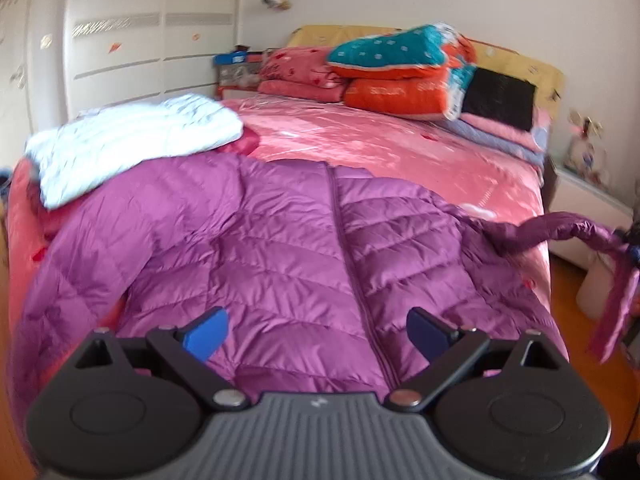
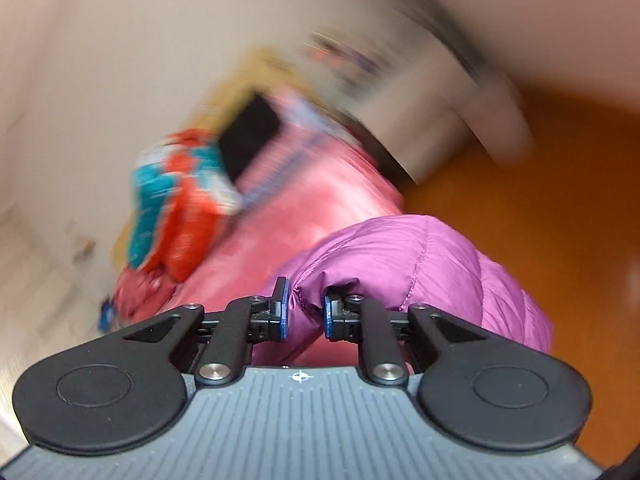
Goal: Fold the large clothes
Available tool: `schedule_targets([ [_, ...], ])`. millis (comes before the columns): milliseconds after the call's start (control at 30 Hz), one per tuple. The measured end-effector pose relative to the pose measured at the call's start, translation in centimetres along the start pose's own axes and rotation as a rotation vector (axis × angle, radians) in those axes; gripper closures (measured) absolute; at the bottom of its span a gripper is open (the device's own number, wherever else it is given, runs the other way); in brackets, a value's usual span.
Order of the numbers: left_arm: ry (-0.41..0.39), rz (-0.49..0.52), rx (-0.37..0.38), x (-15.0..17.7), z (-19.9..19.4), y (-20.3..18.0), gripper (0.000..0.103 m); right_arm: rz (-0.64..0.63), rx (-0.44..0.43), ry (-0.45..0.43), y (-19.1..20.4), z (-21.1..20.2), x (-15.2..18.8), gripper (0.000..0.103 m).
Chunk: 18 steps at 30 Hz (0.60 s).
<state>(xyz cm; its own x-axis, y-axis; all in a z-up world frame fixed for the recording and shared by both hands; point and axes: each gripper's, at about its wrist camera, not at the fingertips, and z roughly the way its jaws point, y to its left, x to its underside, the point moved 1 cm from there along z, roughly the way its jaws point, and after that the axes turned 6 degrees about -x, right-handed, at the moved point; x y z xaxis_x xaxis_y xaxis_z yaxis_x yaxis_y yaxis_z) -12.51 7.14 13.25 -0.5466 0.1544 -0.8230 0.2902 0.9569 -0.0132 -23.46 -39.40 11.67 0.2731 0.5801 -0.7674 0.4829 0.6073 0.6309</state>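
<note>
A purple quilted down jacket [image 1: 256, 248] lies spread on the pink bed [image 1: 400, 148], zip up the middle. My left gripper [image 1: 318, 334] hovers open just over its lower front, blue pads wide apart with nothing pinched. The jacket's right sleeve [image 1: 560, 232] is lifted off the bed toward the right edge, where the right gripper [image 1: 634, 250] grips its end. In the tilted, blurred right wrist view my right gripper [image 2: 306, 306] is shut on the purple sleeve cuff [image 2: 400, 264], fabric bunched between the blue pads.
A folded white padded garment [image 1: 132, 140] lies on the bed's far left, overlapping the jacket's shoulder. Stacked pink, orange and teal quilts [image 1: 400, 72] sit by the headboard. White wardrobe [image 1: 152, 32] at the left, white bedside cabinet [image 1: 588, 196] and orange floor [image 2: 540, 184] at the right.
</note>
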Motion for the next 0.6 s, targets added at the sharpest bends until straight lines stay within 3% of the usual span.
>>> schedule_targets([
  [133, 0.005, -0.106, 0.01, 0.0, 1.3, 2.3, 0.007, -0.328, -0.181, -0.025, 8.8, -0.3, 0.7, 0.083],
  [233, 0.0, -0.182, 0.01, -0.1, 2.2, 4.0, 0.007, -0.531, -0.36, 0.024, 15.1, -0.5, 3.7, 0.083],
  [333, -0.003, -0.258, 0.012, -0.1, 3.1, 5.7, 0.007, -0.73, -0.519, 0.135, 20.0, -0.2, 9.0, 0.083],
  [433, -0.009, -0.308, 0.012, 0.0, 3.7, 7.2, 0.007, -0.962, -0.646, 0.308, 22.7, -0.4, 15.7, 0.084],
  [533, -0.015, -0.354, 0.031, 0.3, 4.5, 8.5, 0.007, -1.153, -0.722, 0.49, 23.4, -0.9, 21.9, 0.085],
  [600, -0.021, -0.376, 0.043, 0.5, 5.1, 9.1, 0.007, -1.222, -0.728, 0.582, 23.1, -1.1, 24.5, 0.084],
])
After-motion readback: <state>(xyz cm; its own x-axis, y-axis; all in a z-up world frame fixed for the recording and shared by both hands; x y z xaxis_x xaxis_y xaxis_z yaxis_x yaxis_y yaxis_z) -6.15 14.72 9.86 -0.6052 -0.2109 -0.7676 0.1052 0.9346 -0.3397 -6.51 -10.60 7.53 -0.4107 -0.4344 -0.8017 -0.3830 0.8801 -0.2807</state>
